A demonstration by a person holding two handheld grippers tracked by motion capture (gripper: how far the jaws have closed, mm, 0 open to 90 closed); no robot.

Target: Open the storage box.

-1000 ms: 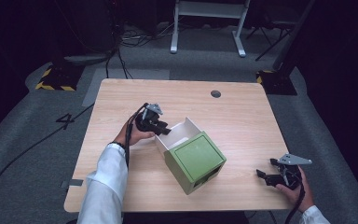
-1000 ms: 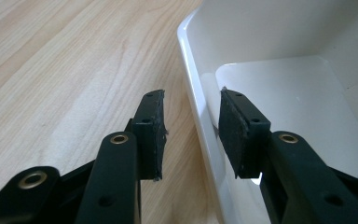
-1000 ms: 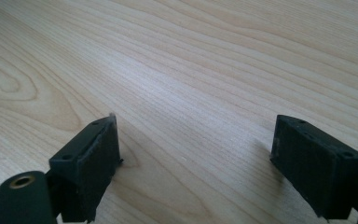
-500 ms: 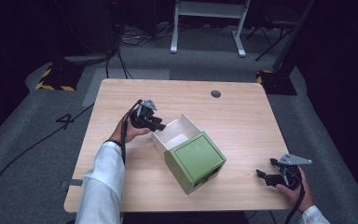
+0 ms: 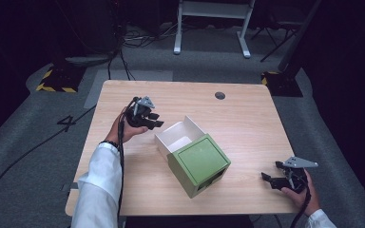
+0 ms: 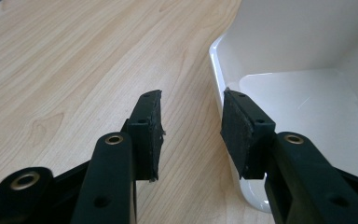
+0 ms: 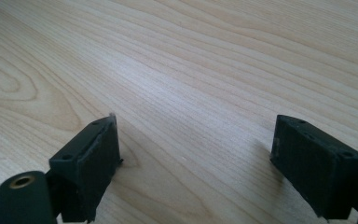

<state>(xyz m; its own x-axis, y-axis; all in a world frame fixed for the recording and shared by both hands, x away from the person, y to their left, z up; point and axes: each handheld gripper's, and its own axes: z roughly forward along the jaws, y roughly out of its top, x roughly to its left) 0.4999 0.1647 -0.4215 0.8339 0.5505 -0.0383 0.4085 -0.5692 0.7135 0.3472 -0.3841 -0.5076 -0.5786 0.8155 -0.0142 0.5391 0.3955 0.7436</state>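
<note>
Dark floor and cables ring a pale wooden table (image 5: 247,118) that takes up the middle of the high view. Just below centre sits a green box (image 5: 199,164) with a white tray (image 5: 179,137) slid partway out of it toward the upper left.

The left gripper (image 5: 153,121) hangs just left of the tray, near its outer end but apart from it. In the left gripper view (image 6: 191,126) its jaws stand a moderate gap apart with nothing between them; the tray's curved white corner (image 6: 223,56) lies ahead and to the right, with the right jaw over the tray's rim, and the tray floor looks bare. The right gripper (image 5: 272,176) rests at the lower right, well apart from the box, and in the right gripper view (image 7: 196,149) its jaws are spread wide over bare wood.

The work in hand looks like the drawer-style box, and the left gripper seems to be dealing with the tray's end: whether to pull it farther out or push it home cannot be told. Either way, the next move calls for setting the jaws squarely on the tray's end wall. The box is light and may skid, so the right gripper would likely need to come across and steady the green sleeve.
</note>
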